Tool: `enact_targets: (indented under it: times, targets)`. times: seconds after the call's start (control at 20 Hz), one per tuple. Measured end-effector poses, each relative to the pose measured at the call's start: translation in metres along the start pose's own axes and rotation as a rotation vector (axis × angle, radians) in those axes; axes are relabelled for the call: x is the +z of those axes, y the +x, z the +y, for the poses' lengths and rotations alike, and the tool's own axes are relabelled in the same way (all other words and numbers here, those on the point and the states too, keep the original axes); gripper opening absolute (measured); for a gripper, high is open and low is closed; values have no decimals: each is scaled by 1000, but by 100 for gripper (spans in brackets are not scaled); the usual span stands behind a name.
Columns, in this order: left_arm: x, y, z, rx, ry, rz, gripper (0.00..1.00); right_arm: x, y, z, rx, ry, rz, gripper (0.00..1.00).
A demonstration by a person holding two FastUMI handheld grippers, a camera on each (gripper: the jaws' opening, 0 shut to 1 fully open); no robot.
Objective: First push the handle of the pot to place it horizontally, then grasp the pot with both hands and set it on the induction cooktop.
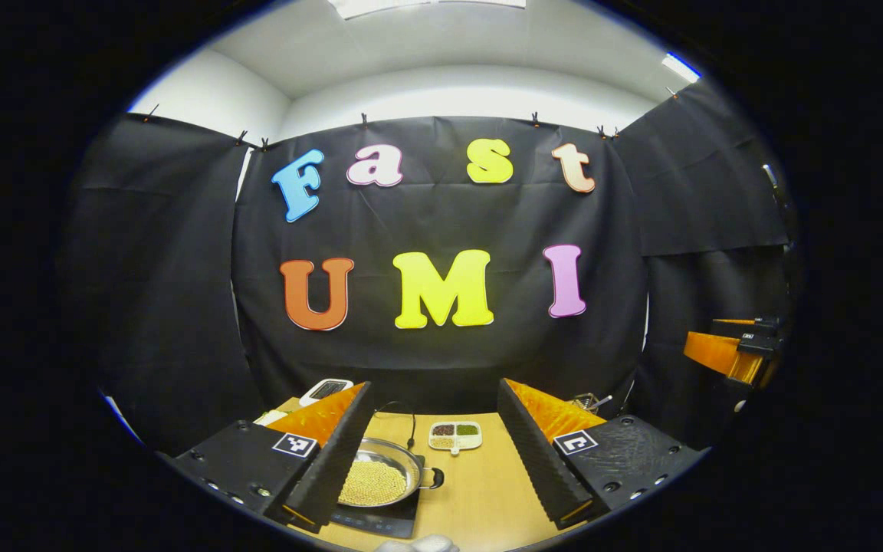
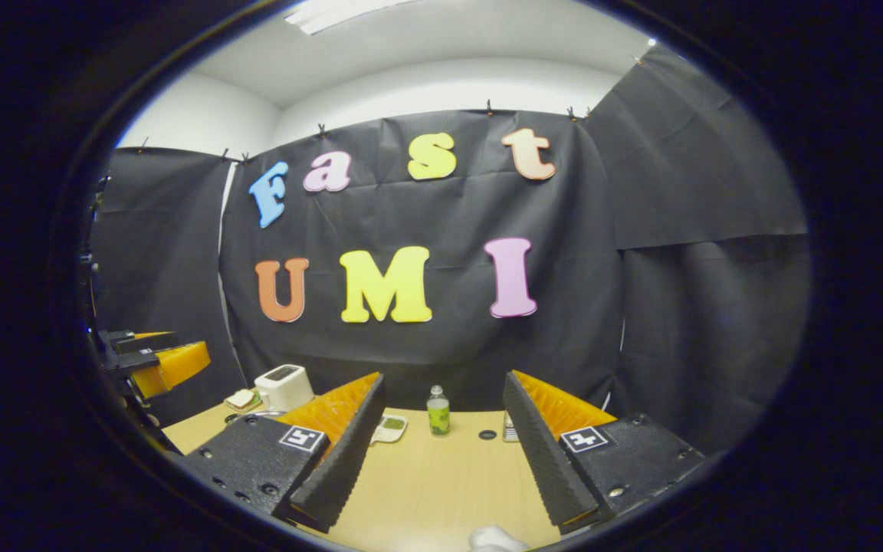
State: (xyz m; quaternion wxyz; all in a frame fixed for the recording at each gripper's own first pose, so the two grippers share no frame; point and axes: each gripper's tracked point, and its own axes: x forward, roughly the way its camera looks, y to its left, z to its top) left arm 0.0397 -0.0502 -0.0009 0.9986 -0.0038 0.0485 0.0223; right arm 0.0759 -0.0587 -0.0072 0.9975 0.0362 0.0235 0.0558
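Left gripper view: pot [image 1: 376, 479] sits on induction cooktop [image 1: 380, 521] low-left beside left gripper [image 1: 434, 460], jaws wide apart, empty, short handle [image 1: 432, 478] pointing right; right gripper [image 2: 438, 452] wide open, empty, farther off.

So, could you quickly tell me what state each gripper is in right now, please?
Left gripper: open, holding nothing, above the pot.
Right gripper: open, holding nothing, over the table.
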Motion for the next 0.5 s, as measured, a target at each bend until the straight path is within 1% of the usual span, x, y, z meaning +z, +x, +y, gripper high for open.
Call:
enact_targets:
  times: [0.25, 0.5]
  targets:
    - [8, -14, -23, 9, 22, -44, 96, 2, -22, -37, -41, 21, -12, 96]
    - [11, -21, -37, 1, 14, -49, 96, 5, -32, -49, -46, 23, -21, 96]
